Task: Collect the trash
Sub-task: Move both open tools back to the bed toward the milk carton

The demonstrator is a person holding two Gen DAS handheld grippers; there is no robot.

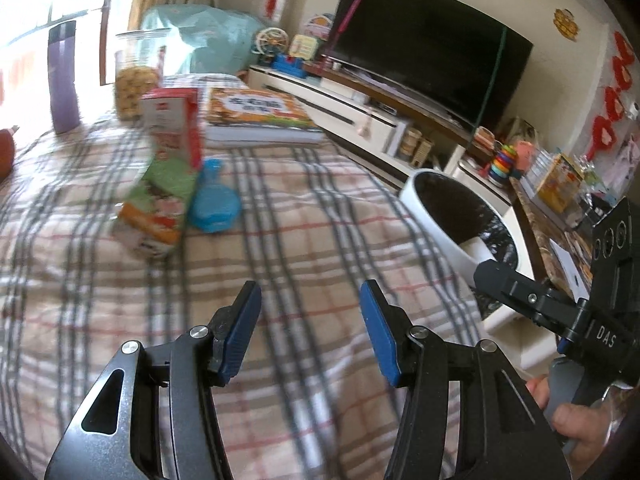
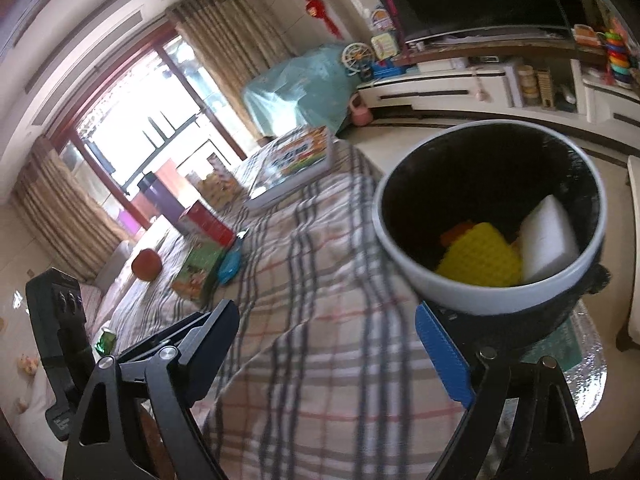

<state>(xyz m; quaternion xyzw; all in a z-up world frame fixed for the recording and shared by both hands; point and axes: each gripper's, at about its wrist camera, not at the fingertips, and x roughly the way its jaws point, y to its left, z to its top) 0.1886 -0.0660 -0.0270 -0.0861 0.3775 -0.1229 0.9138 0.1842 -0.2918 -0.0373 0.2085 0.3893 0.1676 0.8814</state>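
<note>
Trash bin beside the plaid-covered table, both grippers empty.
The white bin (image 2: 486,216), black-lined, stands just off the table's (image 1: 280,216) right edge, holding a yellow sponge (image 2: 480,256) and a white block (image 2: 550,240). Left gripper (image 1: 310,332) hangs half-open over the cloth; right gripper (image 2: 326,344) gapes wide near the bin.

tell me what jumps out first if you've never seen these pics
The white-rimmed trash bin at the right edge of the plaid-covered table grabs the eye, with a yellow waffle-textured item and a white block already inside. Across the cloth to the left lie a green snack box and a blue lid-like piece. Both the left gripper and right gripper are empty.
</note>
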